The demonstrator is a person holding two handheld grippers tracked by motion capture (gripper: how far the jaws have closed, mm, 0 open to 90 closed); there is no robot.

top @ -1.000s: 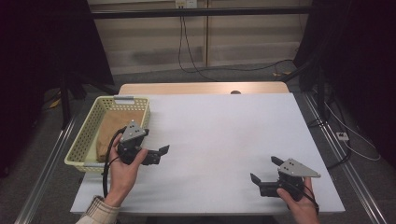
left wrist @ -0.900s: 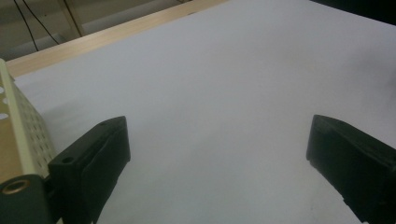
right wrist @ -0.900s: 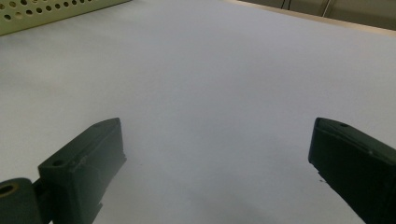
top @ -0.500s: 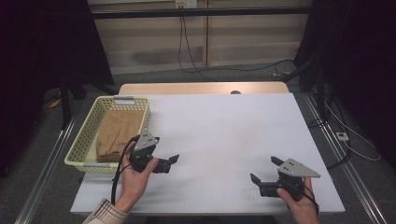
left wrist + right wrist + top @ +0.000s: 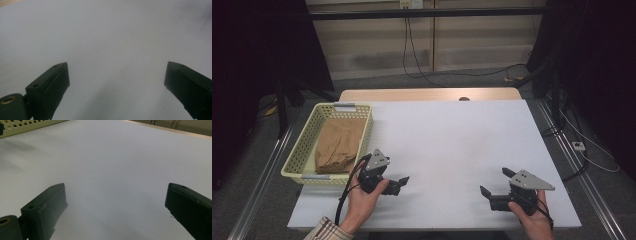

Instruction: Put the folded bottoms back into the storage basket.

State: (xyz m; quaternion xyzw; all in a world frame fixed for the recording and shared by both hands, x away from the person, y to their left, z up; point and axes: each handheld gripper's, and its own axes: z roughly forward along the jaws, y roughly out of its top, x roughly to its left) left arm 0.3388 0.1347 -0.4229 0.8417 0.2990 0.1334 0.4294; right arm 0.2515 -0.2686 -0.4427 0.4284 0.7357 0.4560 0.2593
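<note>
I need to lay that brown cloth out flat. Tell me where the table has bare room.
The white table is bare from the basket across to its right edge, and between the left tongs and right tongs. The one crowded spot is the left edge, where the basket holds the folded brown cloth.

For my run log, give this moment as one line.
left tool: open, empty | right tool: open, empty | brown cloth: folded in basket | table: white

Pale panelled wall (image 5: 432, 45), dark curtains (image 5: 257, 60) flanking.
</note>
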